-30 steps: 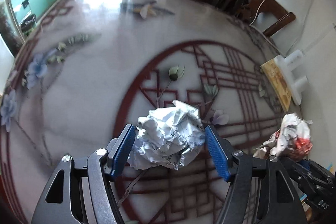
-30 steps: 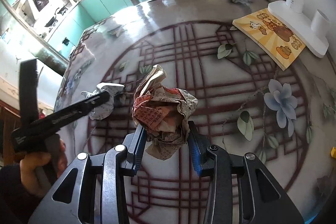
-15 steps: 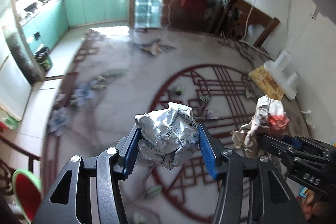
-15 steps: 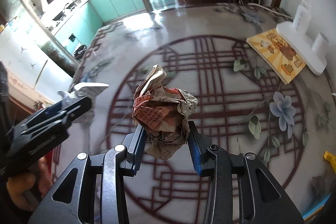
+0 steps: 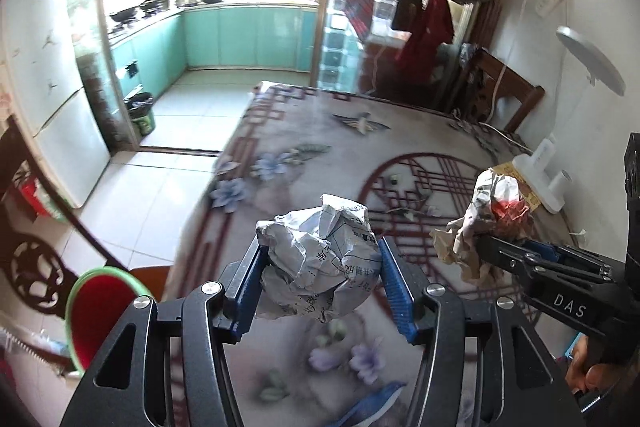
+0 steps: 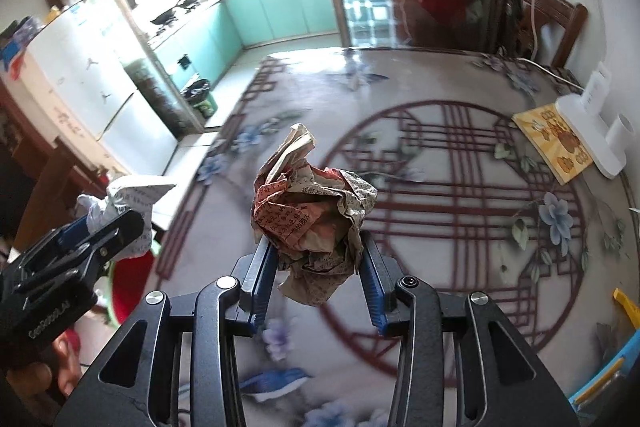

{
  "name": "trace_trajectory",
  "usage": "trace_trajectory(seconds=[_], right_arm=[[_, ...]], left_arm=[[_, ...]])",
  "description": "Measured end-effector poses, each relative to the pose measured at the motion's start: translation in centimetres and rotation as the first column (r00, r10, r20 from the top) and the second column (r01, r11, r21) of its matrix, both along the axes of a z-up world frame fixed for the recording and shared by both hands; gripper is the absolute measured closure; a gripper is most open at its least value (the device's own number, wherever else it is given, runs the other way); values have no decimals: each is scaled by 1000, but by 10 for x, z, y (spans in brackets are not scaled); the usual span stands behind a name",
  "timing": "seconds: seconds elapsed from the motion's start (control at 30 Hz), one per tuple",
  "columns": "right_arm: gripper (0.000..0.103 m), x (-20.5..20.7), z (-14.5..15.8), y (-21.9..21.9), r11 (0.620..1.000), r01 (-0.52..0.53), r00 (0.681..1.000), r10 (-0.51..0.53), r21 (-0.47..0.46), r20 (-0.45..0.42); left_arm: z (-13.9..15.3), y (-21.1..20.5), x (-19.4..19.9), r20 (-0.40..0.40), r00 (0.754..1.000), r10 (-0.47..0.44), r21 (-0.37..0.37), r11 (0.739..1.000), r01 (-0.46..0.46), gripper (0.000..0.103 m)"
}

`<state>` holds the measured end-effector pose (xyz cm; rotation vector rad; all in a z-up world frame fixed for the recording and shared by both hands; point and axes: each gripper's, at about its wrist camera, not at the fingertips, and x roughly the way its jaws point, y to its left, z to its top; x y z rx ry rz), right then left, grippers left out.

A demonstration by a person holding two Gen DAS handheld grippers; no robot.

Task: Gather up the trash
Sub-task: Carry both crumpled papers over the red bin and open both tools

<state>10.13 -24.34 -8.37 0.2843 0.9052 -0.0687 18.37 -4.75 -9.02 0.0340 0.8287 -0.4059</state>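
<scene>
Left gripper (image 5: pixel 320 277) clamps white paper wad (image 5: pixel 318 267); right gripper (image 6: pixel 318 275) clamps, seemingly, crumpled newspaper (image 6: pixel 314 215).

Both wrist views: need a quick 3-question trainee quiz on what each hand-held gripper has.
1. True or false: the left hand-held gripper is shut on a white crumpled paper ball.
2. The right hand-held gripper holds: A) yellow booklet B) brown-and-red crumpled paper wad C) nothing.
3. Which container with a red inside and green rim shows low at the table's left?

Key: 1 true; 2 B; 3 a bin.
</scene>
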Motion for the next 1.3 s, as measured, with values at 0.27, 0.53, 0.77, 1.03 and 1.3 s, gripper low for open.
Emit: trace_trajectory(seconds=[0.27,0.53,0.77,1.03,1.3], right_arm=[[65,-4,11,47,998,-58,998,59,-19,25],[65,-2,15,83,995,-90,995,91,-32,36],[65,-2,17,103,995,-93,995,94,-43,41],[64,2,18,126,993,-106,993,108,-51,42],[64,14,13,158,988,-146,989,148,-56,24]], left_arm=[[14,62,-22,29,996,79,-6,997,-79,49],[19,100,-27,37,994,101,-18,995,-100,49],[22,118,-21,38,993,109,-29,994,-108,49],[22,141,-17,36,991,128,-35,991,-127,49],[9,181,-9,10,982,191,-26,981,-191,49]])
